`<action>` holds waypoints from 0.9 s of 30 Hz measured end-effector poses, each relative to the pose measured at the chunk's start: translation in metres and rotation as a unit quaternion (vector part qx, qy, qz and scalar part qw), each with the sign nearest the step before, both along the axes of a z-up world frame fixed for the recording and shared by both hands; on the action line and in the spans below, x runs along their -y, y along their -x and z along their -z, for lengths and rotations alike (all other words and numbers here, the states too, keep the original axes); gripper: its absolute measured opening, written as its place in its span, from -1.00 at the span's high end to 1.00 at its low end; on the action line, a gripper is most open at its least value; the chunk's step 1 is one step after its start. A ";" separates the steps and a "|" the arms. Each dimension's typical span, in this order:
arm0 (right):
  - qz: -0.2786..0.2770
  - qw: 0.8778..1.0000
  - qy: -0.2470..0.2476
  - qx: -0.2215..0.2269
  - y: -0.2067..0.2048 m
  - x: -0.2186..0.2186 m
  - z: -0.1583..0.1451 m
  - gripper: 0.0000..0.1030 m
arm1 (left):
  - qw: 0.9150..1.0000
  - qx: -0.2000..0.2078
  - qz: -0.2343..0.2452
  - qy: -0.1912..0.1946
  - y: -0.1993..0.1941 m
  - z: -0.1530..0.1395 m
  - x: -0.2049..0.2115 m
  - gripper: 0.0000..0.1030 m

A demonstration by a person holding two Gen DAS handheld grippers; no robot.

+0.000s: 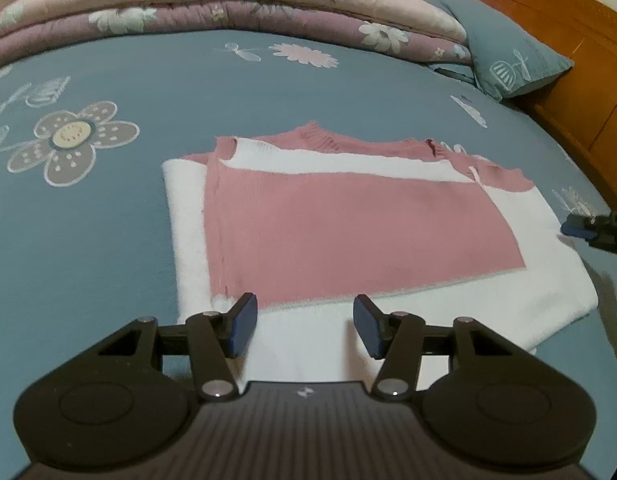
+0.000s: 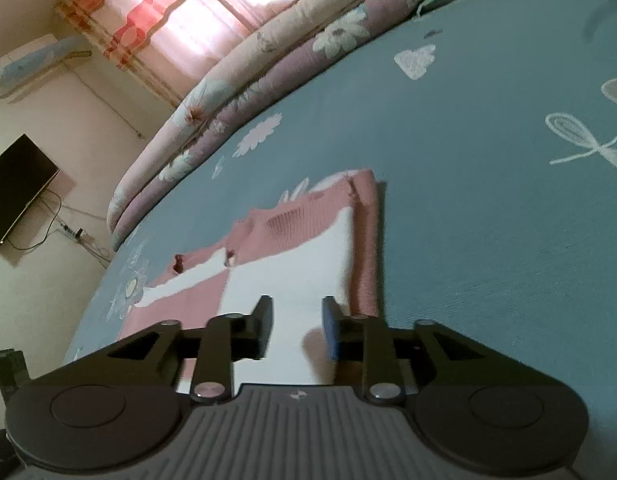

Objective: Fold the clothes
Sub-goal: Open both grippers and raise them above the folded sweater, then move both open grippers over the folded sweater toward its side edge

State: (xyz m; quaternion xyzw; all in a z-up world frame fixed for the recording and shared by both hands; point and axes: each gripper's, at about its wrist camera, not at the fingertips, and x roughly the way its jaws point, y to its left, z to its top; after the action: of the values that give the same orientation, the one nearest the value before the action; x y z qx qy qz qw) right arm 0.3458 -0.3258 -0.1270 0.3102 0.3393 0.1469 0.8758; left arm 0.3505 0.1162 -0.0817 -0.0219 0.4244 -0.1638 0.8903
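A pink and white knit sweater (image 1: 348,232) lies partly folded on the blue bedsheet (image 1: 108,216), its sleeves laid across the body. My left gripper (image 1: 306,324) is open and empty, its fingertips over the white near hem. My right gripper (image 2: 298,328) is open and empty over the sweater's white part (image 2: 292,264), near its pink right edge. In the left wrist view the right gripper (image 1: 596,232) shows at the sweater's right side.
A folded floral quilt (image 1: 228,8) lies along the bed's far side, with a blue pillow (image 1: 508,52) and a wooden headboard (image 1: 568,40) at the right. The right wrist view shows a curtained window (image 2: 180,4) and a wall TV (image 2: 16,188).
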 end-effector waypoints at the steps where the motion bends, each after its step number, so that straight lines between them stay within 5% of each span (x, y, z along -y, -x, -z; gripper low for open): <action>1: -0.004 1.000 0.001 0.006 0.005 -0.005 -0.004 0.23 | 1.000 0.005 0.000 -0.004 0.005 -0.003 0.002 -0.05; 8: -0.052 0.999 0.004 0.015 0.037 -0.041 -0.010 0.19 | 1.000 0.006 0.021 -0.009 0.027 -0.001 0.021 -0.05; 19: -0.007 0.999 -0.027 -0.023 0.059 -0.013 0.020 0.17 | 0.999 -0.008 0.015 0.031 0.039 0.017 -0.011 -0.07; 27: -0.051 0.998 0.002 0.036 0.076 -0.064 -0.013 -0.02 | 0.995 0.027 0.059 0.072 0.053 -0.006 0.000 -0.13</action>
State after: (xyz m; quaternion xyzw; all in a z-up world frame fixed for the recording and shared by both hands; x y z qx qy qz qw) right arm 0.2694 -0.2617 -0.1142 0.2849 0.3233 0.2017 0.8796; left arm 0.2977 0.1160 -0.0762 -0.0568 0.3877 -0.2470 0.8862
